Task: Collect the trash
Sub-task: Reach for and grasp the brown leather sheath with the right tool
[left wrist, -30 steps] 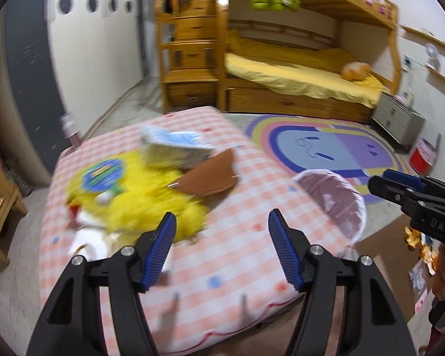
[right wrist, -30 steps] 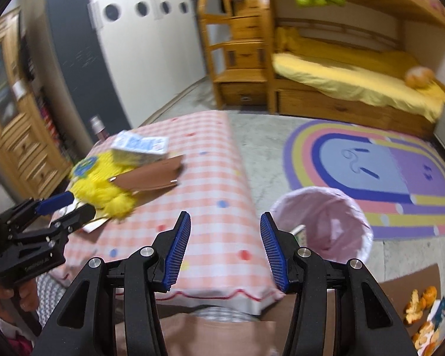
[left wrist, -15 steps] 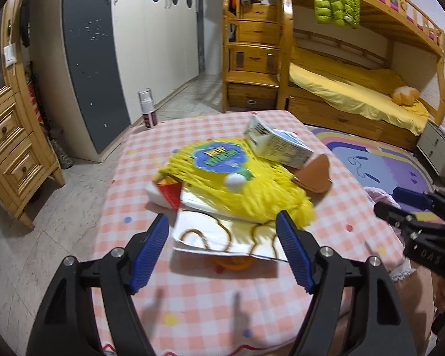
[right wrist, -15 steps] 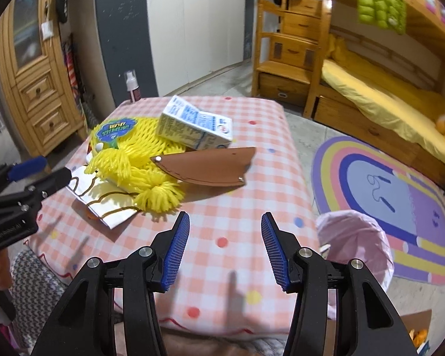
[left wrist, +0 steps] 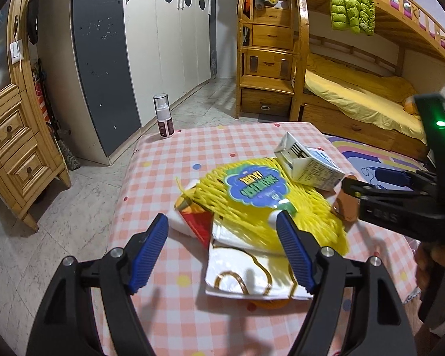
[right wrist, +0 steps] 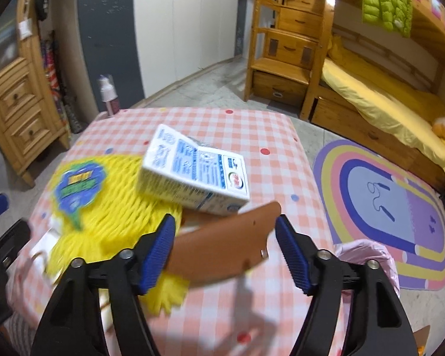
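Observation:
A heap of trash lies on the pink checked table (left wrist: pixel 169 160): a yellow foam net (left wrist: pixel 252 207) with a blue-green sticker, a white milk carton (left wrist: pixel 308 163) on its far side, a white paper bag (left wrist: pixel 243 267) and a red wrapper (left wrist: pixel 198 225). My left gripper (left wrist: pixel 222 250) hangs open just above the bag and the net's near edge, touching nothing. In the right wrist view a brown leather sheath (right wrist: pixel 222 249) lies under the carton (right wrist: pixel 192 172) and between the jaws of my right gripper (right wrist: pixel 225 252), which are opening; the pads do not press on it.
A pink-lined trash bin (right wrist: pixel 370 255) stands on the floor at the table's right edge, beside a rainbow rug (right wrist: pixel 385 201). A spray bottle (left wrist: pixel 163 115) stands behind the table's far left corner. A wooden dresser (left wrist: pixel 12 154) is left, a bunk bed (left wrist: pixel 356 98) behind.
Both grippers have swung left from the bin side and come in over the trash heap. The right gripper's jaws have widened, and the brown sheath now lies between them.

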Available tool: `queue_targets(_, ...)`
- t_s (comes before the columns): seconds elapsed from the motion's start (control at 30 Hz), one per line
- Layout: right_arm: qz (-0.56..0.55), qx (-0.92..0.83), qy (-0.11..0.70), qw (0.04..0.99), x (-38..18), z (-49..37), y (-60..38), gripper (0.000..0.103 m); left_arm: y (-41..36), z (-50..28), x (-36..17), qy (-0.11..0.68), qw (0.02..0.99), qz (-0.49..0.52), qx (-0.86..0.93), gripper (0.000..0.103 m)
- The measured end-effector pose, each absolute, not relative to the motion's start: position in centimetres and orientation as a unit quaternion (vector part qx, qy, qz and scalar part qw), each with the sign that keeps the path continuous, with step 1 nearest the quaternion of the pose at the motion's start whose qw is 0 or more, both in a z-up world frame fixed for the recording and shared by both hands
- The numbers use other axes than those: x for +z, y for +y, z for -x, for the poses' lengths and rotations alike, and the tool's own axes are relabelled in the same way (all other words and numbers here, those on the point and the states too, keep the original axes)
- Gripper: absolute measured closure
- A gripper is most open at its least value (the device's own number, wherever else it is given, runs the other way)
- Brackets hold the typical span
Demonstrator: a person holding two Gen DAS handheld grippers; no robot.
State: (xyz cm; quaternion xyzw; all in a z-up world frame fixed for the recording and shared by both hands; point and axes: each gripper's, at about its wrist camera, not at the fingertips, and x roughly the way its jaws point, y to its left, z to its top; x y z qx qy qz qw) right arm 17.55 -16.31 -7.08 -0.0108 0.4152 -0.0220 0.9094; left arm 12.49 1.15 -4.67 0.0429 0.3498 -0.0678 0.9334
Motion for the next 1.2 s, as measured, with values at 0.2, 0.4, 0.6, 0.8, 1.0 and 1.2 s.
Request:
queue_targets(0.2,-0.011,-0.039,0.448,0.893,-9.0,-19.2,-16.9,0.033,1.7,-13.3,-4.8,0.351,0.934,-0.032,-0.064,0.03)
queue_targets(0.4,-0.02,-0.04,0.48,0.876,-10.4,-14.7,-19.6,0.052,1.6,-12.7,-4.9,0.351,0.933,-0.027,-0.075,0.03)
queue_targets(0.6,-0.03,-0.035,0.483,0.875,-10.9,-12.7,-21.3,0.055,1.2,-12.0,-4.8,0.357,0.93,-0.027,-0.08,0.03)
queue_targets(0.8,-0.064,-0.022,0.459,0.886,-10.3,-13.2,-20.8,0.035,0.9,-11.2,-4.6,0.359,0.93,-0.033,-0.075,0.03)
queue_targets(1.0,-0.037,-0.039,0.467,0.882,-11.8,-15.1,-19.4,0.027,0.7,-11.1,-4.4,0.36,0.93,-0.038,-0.07,0.03)
queue_targets(1.2,-0.016,-0.035,0.47,0.882,-12.2,-13.1,-20.2,0.055,0.4,-11.4,-4.0,0.358,0.93,-0.041,-0.078,0.029)
